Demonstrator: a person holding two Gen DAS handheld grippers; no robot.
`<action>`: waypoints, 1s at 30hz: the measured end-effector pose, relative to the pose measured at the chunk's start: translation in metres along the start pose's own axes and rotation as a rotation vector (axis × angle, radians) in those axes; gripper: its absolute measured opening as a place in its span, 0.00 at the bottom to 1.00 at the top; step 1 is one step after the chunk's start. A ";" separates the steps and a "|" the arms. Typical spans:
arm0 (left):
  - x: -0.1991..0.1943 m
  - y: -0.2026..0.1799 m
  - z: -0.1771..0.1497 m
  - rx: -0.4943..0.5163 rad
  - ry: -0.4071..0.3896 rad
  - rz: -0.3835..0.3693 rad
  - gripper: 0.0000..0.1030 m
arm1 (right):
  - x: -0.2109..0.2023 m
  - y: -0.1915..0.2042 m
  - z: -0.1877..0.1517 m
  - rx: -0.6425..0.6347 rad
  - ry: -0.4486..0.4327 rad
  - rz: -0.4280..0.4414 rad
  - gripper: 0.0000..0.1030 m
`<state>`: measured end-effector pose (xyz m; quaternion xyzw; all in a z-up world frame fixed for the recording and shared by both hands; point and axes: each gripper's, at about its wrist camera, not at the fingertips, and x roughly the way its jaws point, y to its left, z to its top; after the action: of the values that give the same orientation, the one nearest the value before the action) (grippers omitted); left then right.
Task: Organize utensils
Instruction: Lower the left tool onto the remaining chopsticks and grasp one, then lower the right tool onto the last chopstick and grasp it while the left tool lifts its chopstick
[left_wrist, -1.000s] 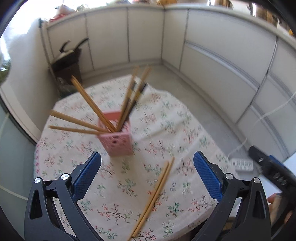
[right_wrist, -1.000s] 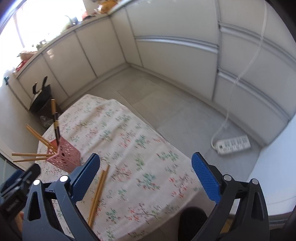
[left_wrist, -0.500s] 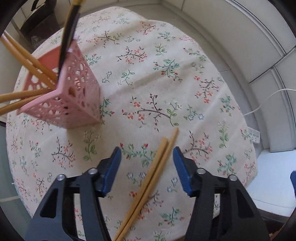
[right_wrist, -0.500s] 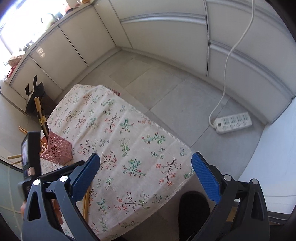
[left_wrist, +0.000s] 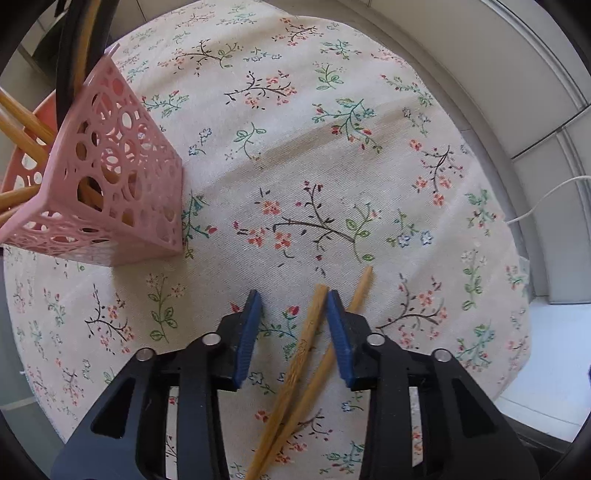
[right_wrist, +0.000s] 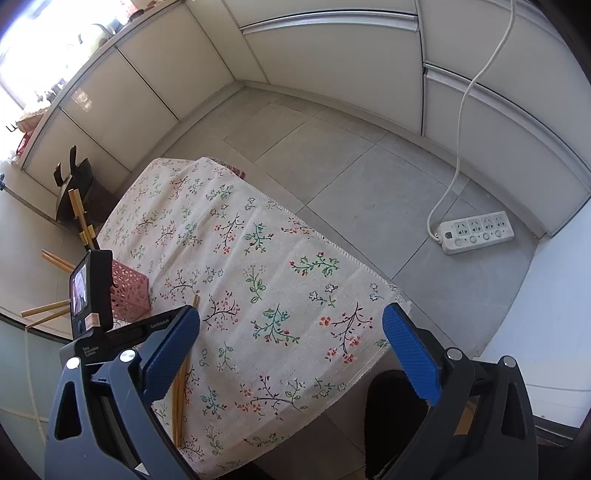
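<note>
Left gripper (left_wrist: 291, 301): jaws narrow and closing, one bamboo chopstick (left_wrist: 301, 354) between the pads, touching the right one; its mate (left_wrist: 360, 286) lies outside, on the floral cloth (left_wrist: 332, 155). Right gripper (right_wrist: 291, 325): jaws wide, empty. Gripper lettering too small to read. Pink holder (left_wrist: 110, 184) just beyond, holding chopsticks.

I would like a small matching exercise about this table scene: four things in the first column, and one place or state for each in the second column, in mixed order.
Things:
1. pink holder
2. power strip
3. left tongs
4. right tongs

Places or states:
A. wide open, nothing between them
B. lying on the floor tiles
C. closing around a loose chopstick
D. standing on the tablecloth, chopsticks inside

Pairs: 1-D, 2-B, 3-C, 4-A
</note>
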<state>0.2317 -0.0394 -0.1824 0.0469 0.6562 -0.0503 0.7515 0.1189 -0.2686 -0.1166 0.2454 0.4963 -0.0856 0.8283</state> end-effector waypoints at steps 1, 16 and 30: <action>0.001 -0.002 0.000 0.008 -0.005 0.009 0.30 | 0.001 0.001 0.000 -0.001 0.000 -0.005 0.94; -0.026 0.011 -0.018 0.012 -0.161 0.002 0.06 | 0.014 0.028 -0.006 -0.058 0.015 -0.042 0.94; -0.127 0.027 -0.065 0.032 -0.388 0.010 0.06 | 0.037 0.061 -0.014 -0.081 0.073 -0.046 0.94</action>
<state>0.1545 -0.0021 -0.0655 0.0515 0.4978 -0.0649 0.8633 0.1495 -0.2053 -0.1345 0.2032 0.5347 -0.0756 0.8167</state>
